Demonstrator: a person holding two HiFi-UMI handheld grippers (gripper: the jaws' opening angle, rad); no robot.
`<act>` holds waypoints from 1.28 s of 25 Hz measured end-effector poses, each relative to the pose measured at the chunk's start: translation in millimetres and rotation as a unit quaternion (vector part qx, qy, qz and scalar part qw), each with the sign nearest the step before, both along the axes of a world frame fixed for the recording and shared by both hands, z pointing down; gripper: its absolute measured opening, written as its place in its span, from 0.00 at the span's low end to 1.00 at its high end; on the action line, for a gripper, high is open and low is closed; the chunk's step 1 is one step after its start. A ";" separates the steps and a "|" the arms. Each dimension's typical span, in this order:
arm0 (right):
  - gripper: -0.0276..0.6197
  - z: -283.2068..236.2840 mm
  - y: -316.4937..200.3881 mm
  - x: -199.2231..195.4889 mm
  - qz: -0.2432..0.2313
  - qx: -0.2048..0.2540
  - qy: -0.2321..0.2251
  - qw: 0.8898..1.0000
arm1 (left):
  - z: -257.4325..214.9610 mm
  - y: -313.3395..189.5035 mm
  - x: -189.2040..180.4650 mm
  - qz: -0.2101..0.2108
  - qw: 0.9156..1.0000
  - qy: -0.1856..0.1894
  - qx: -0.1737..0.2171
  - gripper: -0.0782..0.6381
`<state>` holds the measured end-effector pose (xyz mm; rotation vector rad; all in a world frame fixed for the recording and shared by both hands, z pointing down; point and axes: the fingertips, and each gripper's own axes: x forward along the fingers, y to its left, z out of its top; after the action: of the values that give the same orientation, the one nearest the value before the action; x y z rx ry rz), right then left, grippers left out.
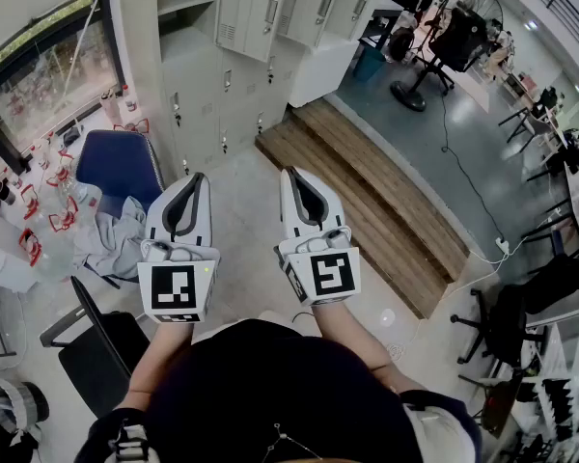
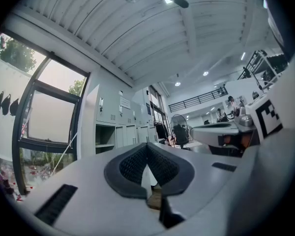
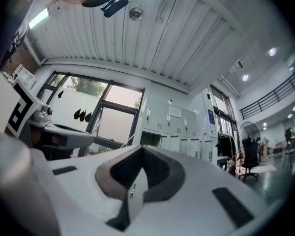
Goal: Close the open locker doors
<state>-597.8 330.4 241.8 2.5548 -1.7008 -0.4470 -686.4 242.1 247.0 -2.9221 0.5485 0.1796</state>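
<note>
A bank of grey lockers [image 1: 234, 61] stands ahead of me on the left. One compartment at its left end is open, with a bare shelf [image 1: 181, 0] showing. The same lockers [image 2: 119, 124] show far off in the left gripper view, and the lockers [image 3: 179, 127] appear again in the right gripper view. My left gripper [image 1: 195, 179] and right gripper [image 1: 291, 174] are held side by side in front of my body, well short of the lockers. Both are shut, and neither holds anything.
A blue chair [image 1: 121, 165] with grey cloth on it sits left of the grippers. A low wooden platform [image 1: 367, 196] runs along the floor to the right. A standing fan [image 1: 442, 27] and office chairs are further right. A black chair [image 1: 101, 350] is by my left side.
</note>
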 end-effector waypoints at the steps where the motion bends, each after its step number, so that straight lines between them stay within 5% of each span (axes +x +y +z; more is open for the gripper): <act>1: 0.04 0.1 -0.4 1.1 0.001 0.001 0.000 1.000 | 0.6 -0.1 1.8 0.001 1.000 0.000 0.000 0.11; 14: 0.05 36.6 -13.5 58.1 -0.012 -0.009 -0.043 0.999 | 33.9 -6.8 65.1 0.019 0.999 -0.022 -0.019 0.11; 32: 0.19 34.2 -90.8 287.2 -0.116 0.012 -0.063 0.991 | 26.4 -72.4 273.1 -0.056 0.998 0.003 -0.023 0.11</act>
<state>-310.6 239.6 276.1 2.4604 -2.0600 -0.3213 -413.3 169.7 273.4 -2.9259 0.7255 0.1649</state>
